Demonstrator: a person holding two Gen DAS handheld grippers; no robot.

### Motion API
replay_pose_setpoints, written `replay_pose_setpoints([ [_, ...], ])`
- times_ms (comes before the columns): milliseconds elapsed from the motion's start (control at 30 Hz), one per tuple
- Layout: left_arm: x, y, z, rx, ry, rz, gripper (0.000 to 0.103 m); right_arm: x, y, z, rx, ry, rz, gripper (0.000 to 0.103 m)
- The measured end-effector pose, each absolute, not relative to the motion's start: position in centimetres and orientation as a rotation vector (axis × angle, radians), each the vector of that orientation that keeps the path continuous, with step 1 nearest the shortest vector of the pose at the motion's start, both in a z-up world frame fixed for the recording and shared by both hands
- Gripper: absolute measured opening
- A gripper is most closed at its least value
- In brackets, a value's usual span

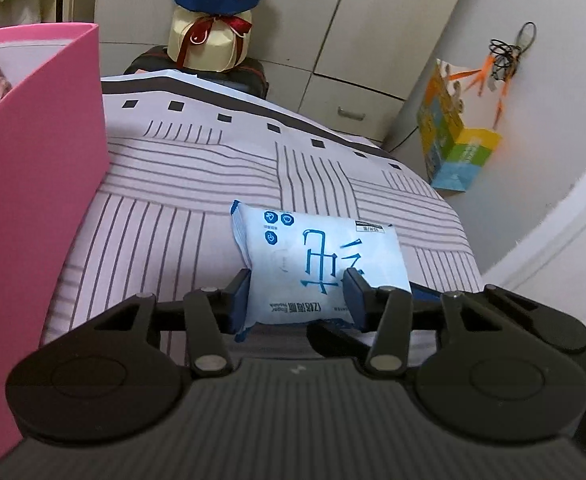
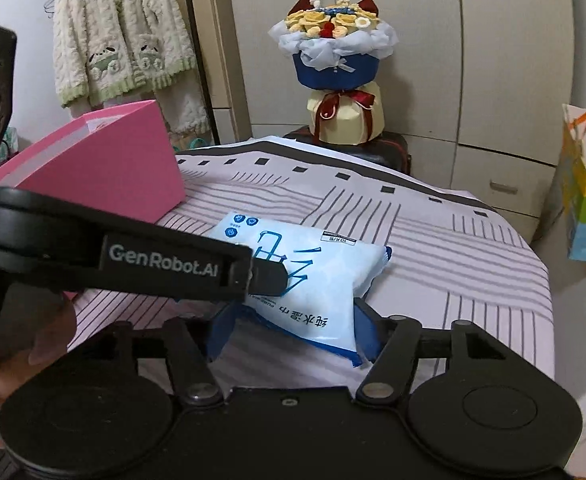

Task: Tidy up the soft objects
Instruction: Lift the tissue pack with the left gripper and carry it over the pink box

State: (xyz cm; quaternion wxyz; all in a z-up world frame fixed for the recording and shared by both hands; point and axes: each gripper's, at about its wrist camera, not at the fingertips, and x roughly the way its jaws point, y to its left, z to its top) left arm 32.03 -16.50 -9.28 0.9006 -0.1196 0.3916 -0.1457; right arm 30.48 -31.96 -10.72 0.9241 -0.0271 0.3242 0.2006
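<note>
Striped sheeting covers the bed (image 1: 181,208) in front of pale cupboards, with a pink box (image 1: 41,184) at its left edge and a bouquet (image 2: 335,60) beyond the far edge. I have the wet-wipe pack (image 1: 317,256) near the middle of the bed, clamped in my left hand-held gripper (image 1: 297,296), both pads pressed into its near end. My right hand-held gripper (image 2: 293,332) stands apart around the same pack; one finger (image 2: 363,332) sits just beside it, with no squeeze I can see. Something pinkish already lies in the box, so I judge the sorting partly done; this pack has not yet gone in.
</note>
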Motion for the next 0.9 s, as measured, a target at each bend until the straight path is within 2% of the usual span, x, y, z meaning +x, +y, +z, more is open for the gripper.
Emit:
replay_pose_setpoints([
  [233, 28.1, -16.2, -8.4, -0.200, 0.809, -0.378, 0.047, 25.9, -31.4, -10.3, -0.017, 0.647, 0.380, 0.083],
  [900, 15.2, -10.5, -6.6, -0.099, 0.755, -0.574, 0.047, 12.2, -27.0, -8.5, -0.052, 0.611, 0.322, 0.084],
])
